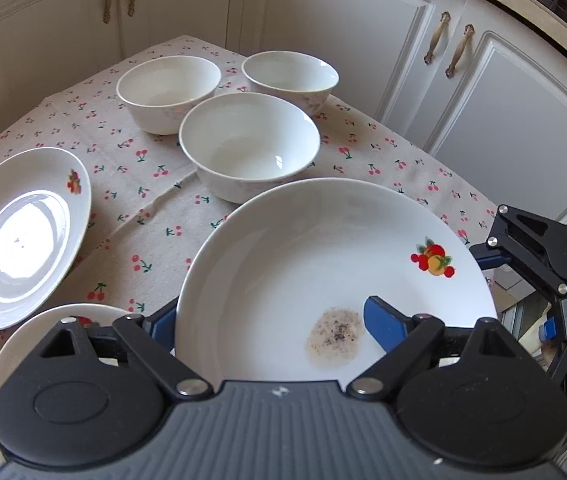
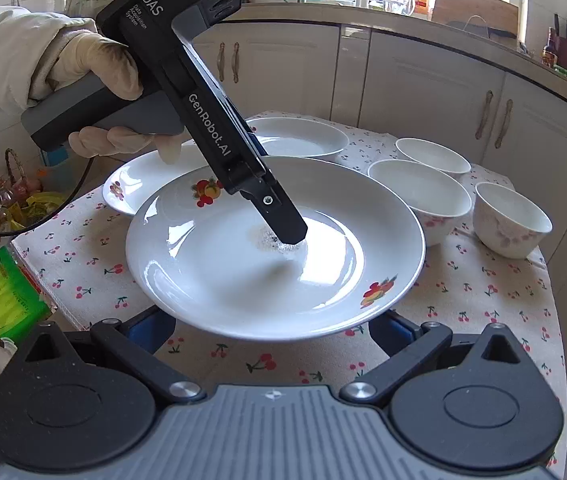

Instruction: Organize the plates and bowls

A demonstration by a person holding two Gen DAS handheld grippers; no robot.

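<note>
Item: large white plate (image 1: 323, 264) with fruit decals and a speckled residue patch (image 1: 335, 338) in its well. Location: raised above the bench (image 1: 155, 208), which wears a cherry-print cloth; held at its near rim by the left hand-held gripper (image 1: 267, 320), one blue finger (image 1: 383, 320) over the plate's inner face and the other finger (image 1: 163, 320) below the rim. From the right wrist view the upper finger reaches down into the well beside the residue, and a gloved hand (image 2: 95, 64) grips the handle.

Item: right hand-held gripper (image 2: 271, 328). Its jaws stand spread on either side of the plate's near edge; whether the pads press on the plate cannot be told.

Item: second plate (image 1: 23, 236), resting on the bench well to the left. Item: third plate (image 1: 43, 328), low and partly hidden behind the left gripper body.

Item: three white bowls, separate and upright: near bowl (image 1: 249, 144), far-left bowl (image 1: 168, 92), far-right bowl (image 1: 290, 76).

Step in hand, by judgement: carrying the lifted plate towards another plate for stacking. Nothing appears stacked yet; the bowls stand unnested.

Next move calls for: keeping the plate level, centring it over a resting plate, lowering until the bases meet, then opening the fingers.
</note>
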